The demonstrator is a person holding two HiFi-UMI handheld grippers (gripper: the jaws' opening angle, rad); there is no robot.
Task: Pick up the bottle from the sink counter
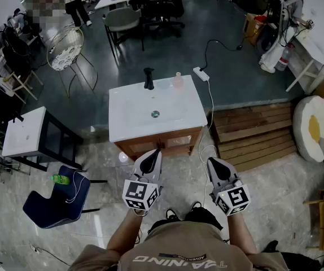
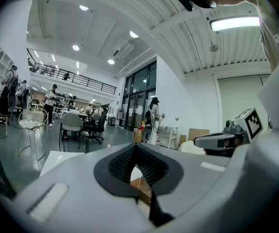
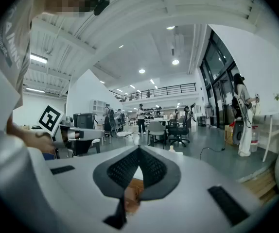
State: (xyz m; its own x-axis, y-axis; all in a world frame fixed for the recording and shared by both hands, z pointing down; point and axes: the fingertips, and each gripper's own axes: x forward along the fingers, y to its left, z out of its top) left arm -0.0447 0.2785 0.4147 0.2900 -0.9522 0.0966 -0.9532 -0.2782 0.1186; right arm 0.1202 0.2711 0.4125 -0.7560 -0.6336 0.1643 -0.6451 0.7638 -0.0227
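The bottle (image 1: 178,81), small, pale pink and see-through, stands at the back right of the white sink counter (image 1: 134,117), beside the black faucet (image 1: 149,78). Both grippers hover side by side in front of the counter's wooden cabinet, well short of the bottle. My left gripper (image 1: 157,152) has its jaws together with nothing between them; in its own view the tips meet (image 2: 136,147). My right gripper (image 1: 210,162) also looks shut and empty (image 3: 139,149). In the right gripper view the bottle (image 3: 171,149) shows small just beyond the jaw tips.
A blue chair (image 1: 52,205) with a green bottle (image 1: 60,179) stands at the lower left, next to a white side table (image 1: 23,131). Wooden pallet steps (image 1: 258,131) lie right of the counter. A power strip (image 1: 200,74) and its cable run behind it. People stand far back.
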